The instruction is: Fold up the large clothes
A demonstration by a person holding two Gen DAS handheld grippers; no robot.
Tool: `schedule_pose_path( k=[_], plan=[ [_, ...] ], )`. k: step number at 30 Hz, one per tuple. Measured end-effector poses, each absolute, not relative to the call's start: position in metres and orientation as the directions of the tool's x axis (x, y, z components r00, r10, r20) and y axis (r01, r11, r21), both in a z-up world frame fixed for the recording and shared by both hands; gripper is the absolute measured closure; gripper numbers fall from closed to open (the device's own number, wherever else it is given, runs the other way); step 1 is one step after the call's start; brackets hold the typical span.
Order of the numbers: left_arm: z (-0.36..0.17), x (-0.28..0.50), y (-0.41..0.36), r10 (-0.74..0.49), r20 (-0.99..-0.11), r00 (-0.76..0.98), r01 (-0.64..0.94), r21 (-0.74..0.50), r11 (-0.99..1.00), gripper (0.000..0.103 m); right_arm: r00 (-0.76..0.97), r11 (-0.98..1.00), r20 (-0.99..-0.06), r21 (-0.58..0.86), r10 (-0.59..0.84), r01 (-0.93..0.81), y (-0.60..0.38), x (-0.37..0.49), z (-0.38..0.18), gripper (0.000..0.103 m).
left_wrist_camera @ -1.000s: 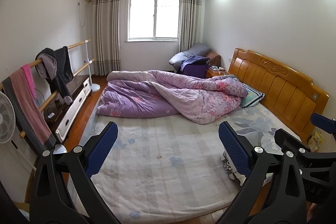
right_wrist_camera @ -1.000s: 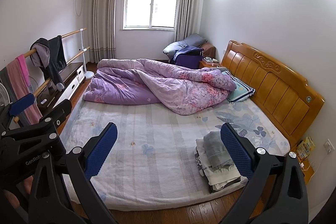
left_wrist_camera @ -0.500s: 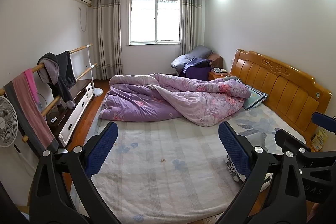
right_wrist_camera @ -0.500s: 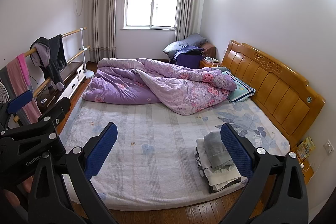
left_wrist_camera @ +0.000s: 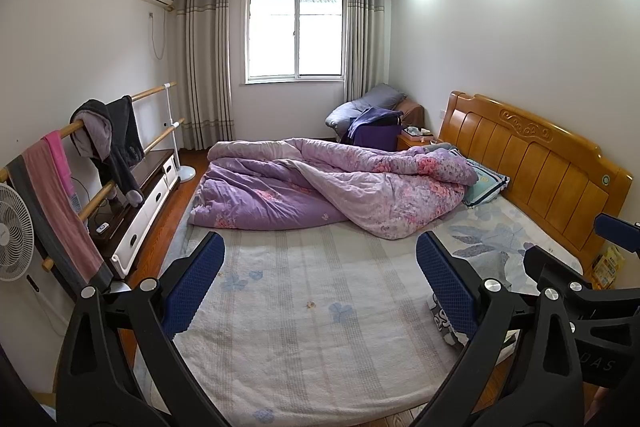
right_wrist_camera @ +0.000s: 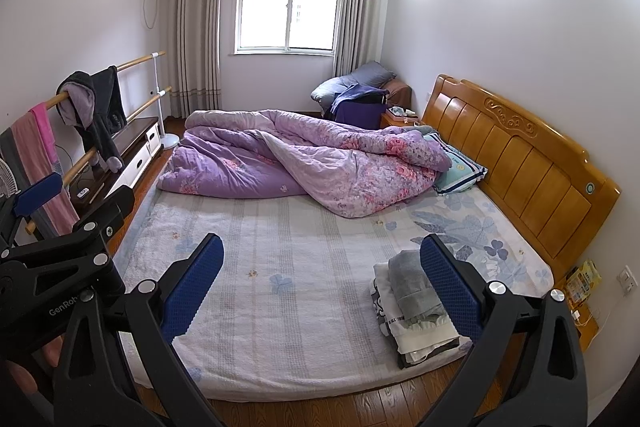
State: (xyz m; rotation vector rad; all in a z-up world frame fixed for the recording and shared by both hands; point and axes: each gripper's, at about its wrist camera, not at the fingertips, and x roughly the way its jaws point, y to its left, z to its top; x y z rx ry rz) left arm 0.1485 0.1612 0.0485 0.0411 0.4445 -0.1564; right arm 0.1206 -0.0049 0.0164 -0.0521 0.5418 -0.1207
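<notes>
A stack of folded clothes point(right_wrist_camera: 412, 311), grey on top of white, lies at the bed's near right corner; only its edge point(left_wrist_camera: 440, 319) shows in the left wrist view. Dark and grey garments point(left_wrist_camera: 112, 135) and a pink-and-grey towel point(left_wrist_camera: 52, 199) hang on a wooden rail at the left point(right_wrist_camera: 96, 107). My left gripper point(left_wrist_camera: 320, 283) is open and empty, held above the foot of the bed point(left_wrist_camera: 304, 327). My right gripper point(right_wrist_camera: 320, 283) is open and empty, beside the left one, with its right finger over the stack.
A crumpled purple floral duvet point(right_wrist_camera: 304, 159) covers the far half of the bed. A wooden headboard point(right_wrist_camera: 516, 155) runs along the right. A TV cabinet point(left_wrist_camera: 140, 203) and a white fan point(left_wrist_camera: 14, 231) stand at left. A pile of bedding point(left_wrist_camera: 372, 111) lies by the window.
The left wrist view has tilted up and drawn back a little, so more ceiling shows. The right wrist view has barely shifted. Both grippers stay open and empty.
</notes>
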Motion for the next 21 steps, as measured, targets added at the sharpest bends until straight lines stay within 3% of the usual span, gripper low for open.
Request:
schedule_pose_path(
  k=[21],
  plan=[
    [0.049, 0.1519, 0.1673, -0.145, -0.436, 0.888, 0.165, 0.008, 0.986, 0.006, 0.848, 0.993, -0.517, -0.076, -0.118, 0.092, -0.012, 0.1294, 0.0163, 0.008]
  ],
)
